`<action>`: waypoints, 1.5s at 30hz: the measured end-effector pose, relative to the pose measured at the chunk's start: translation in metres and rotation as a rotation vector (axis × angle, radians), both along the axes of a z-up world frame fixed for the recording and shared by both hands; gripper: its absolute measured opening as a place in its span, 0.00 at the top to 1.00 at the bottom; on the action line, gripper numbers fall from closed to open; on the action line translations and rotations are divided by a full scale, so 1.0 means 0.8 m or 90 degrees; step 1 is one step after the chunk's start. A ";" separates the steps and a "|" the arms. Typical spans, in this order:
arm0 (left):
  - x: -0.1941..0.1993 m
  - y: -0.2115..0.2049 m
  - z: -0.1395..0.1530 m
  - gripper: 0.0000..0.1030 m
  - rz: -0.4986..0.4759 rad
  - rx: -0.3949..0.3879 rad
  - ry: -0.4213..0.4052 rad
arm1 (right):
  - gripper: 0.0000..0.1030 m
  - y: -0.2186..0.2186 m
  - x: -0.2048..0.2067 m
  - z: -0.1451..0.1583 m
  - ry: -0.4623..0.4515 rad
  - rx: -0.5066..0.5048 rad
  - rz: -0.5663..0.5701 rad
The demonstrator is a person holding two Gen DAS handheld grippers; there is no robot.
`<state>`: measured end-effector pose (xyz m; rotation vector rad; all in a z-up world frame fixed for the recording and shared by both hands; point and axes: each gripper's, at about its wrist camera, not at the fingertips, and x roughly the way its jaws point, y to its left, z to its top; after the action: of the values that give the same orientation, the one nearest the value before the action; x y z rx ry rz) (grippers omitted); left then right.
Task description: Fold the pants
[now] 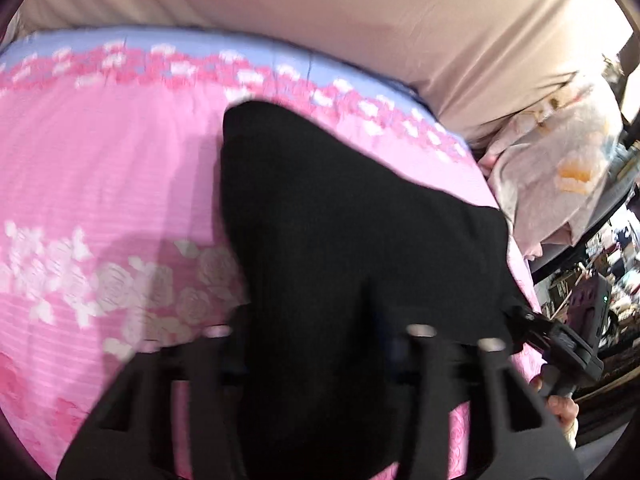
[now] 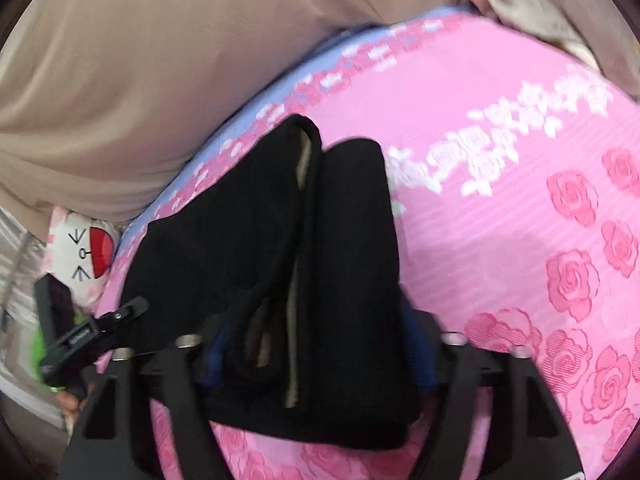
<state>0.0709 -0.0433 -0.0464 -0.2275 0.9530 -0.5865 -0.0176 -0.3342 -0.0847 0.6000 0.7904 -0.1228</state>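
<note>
Black pants lie on a pink rose-patterned bedspread. In the left wrist view my left gripper is buried in the black cloth, which covers its fingers. The right gripper shows at the right edge, clamped on the pants' corner. In the right wrist view the pants are bunched in folds with a tan lining strip showing. My right gripper has the cloth bundled between its blue-padded fingers. The left gripper shows at the left, pinching the pants' edge.
A beige curtain or sheet hangs beyond the bed's far edge. A floral pillow lies at the bed's right side. A white cushion with a red mark sits off the bed's edge. A cluttered area lies past it.
</note>
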 end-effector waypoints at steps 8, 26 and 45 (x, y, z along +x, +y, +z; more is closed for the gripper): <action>-0.048 0.105 0.044 0.81 0.040 0.037 -0.009 | 0.64 0.088 0.001 0.061 -0.063 0.008 0.114; -0.068 0.122 0.070 0.16 0.150 0.170 -0.119 | 0.32 0.129 0.101 0.018 0.027 -0.046 0.142; -0.054 0.087 0.015 0.12 0.133 0.235 -0.074 | 0.71 0.110 0.011 0.059 -0.026 -0.065 0.100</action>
<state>0.0275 0.0260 -0.0348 0.0378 0.8935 -0.2225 -0.0086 -0.2464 -0.0373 0.4403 0.7836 -0.0073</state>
